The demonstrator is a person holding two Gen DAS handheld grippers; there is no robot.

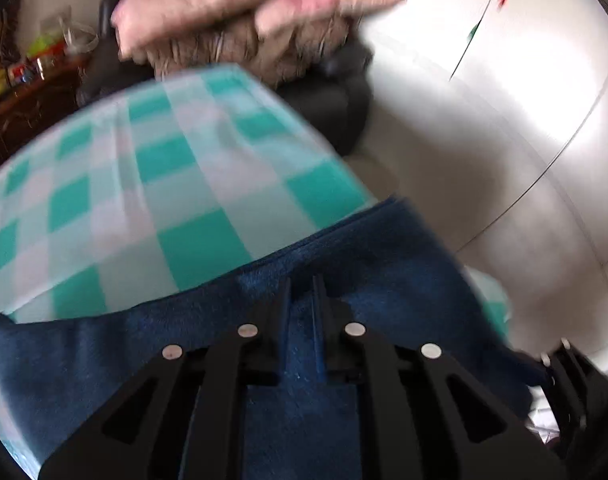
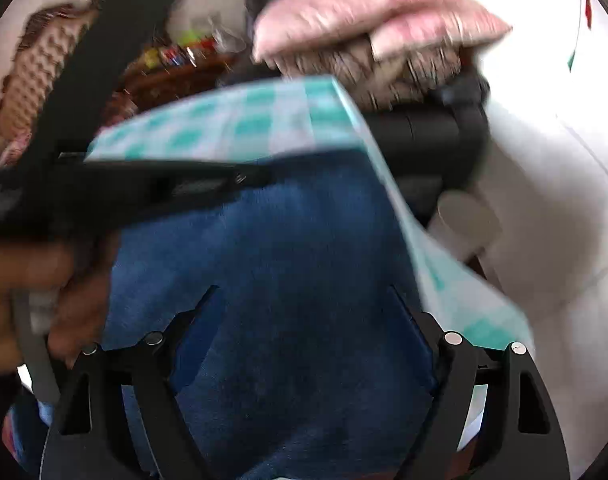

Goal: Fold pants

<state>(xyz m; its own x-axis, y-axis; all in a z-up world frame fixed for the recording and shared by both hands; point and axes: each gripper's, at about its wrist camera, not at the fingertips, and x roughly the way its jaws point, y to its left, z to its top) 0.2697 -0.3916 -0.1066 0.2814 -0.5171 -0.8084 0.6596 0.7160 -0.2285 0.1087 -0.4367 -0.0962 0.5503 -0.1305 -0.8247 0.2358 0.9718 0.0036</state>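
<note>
Left gripper point(image 1: 302, 292): fingers nearly together, pinching blue pants point(image 1: 383, 248) at six o'clock | right gripper point(image 2: 304, 300): spread wide, holding nothing | pants lie on checked tablecloth point(image 1: 164, 168) | likely soft, limp, light; grasp hems or waistband.

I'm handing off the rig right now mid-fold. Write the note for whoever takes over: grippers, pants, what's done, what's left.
Left gripper: fingers close together, apparently pinching the blue pants near their far edge.
Right gripper: jaws wide open, over the pants, holding nothing.
In the right wrist view the left gripper reaches in from the left at the pants' far edge.
Pants lie on the checked tablecloth, near the table's right edge; frames are blurred, so fold lines are unclear.
Done: cannot tell how many folds.
Left: probably finish this fold with the left grip, then flatten.
</note>
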